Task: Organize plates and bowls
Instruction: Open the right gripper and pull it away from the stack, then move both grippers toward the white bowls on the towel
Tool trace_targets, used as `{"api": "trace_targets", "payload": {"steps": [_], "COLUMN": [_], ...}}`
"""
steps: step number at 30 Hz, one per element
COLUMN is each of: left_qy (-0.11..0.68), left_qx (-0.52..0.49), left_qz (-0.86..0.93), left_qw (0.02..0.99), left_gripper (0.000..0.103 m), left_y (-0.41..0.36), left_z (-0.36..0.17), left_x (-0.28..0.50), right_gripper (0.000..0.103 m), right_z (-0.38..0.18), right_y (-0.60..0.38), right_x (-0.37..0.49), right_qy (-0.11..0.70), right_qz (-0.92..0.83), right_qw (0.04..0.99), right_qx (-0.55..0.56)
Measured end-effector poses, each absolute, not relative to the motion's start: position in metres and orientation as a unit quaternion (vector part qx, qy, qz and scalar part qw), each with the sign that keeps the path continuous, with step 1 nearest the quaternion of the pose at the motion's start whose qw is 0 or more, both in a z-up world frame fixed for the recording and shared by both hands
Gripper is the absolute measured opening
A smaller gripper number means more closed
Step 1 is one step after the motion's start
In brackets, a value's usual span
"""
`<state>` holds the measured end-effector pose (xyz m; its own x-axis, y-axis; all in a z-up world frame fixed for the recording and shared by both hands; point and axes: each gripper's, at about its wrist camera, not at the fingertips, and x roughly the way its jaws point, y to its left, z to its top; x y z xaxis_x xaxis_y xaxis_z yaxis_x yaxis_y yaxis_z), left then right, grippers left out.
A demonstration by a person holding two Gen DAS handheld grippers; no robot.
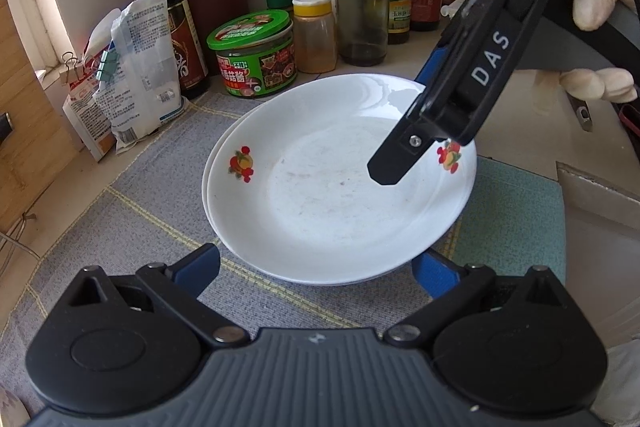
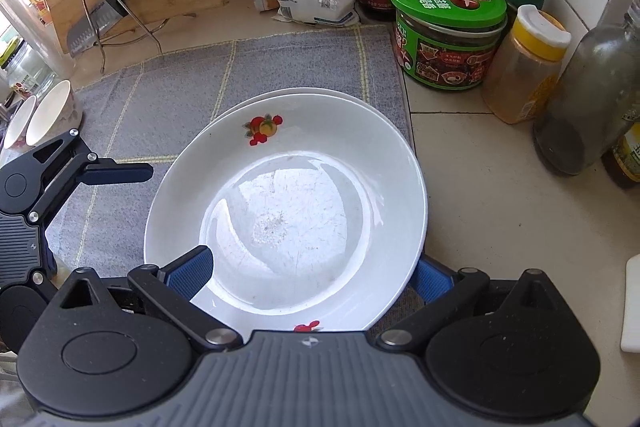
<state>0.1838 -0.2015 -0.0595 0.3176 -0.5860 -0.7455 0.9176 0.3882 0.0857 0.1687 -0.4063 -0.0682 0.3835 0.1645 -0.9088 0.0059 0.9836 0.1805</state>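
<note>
We find the right gripper [image 2: 312, 269] spread wide astride the top plate [image 2: 288, 195]'s rim, unclenched; the left gripper [image 1: 320, 267] gapes beside it, empty.

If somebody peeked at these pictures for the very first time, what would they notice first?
Probably the white plate with little red fruit pictures, stacked on another plate in the middle of the grey mat. Next, the two grippers: the right gripper open around the plate's near rim, the left gripper open at another edge. Then the green-lidded jar just behind the mat.
</note>
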Motion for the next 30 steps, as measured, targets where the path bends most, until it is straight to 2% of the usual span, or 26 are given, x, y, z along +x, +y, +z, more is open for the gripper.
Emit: {"api": "trace_targets", "payload": {"steps": [13, 30], "left_qy": [0.320, 0.298], "left_qx": [0.252, 0.171], "left_qz": [-0.478, -0.452], "left_qw": [0.778, 0.823], "left_gripper": [0.102, 0.102], "left_y": [-0.196, -0.140], "left_z": [-0.058, -0.031], "left_x": [0.181, 0.164], "right_gripper": [0.103, 0.103], "right_z": [-0.069, -0.033], "right_y": [-0.399, -0.341], "right_x": [0.155, 0.106], "right_qy": [0.552, 0.449], "right_qz": [0.032, 0.002], "right_qw": [0.830, 0.894], "right_qx": [0.071, 0.020]}}
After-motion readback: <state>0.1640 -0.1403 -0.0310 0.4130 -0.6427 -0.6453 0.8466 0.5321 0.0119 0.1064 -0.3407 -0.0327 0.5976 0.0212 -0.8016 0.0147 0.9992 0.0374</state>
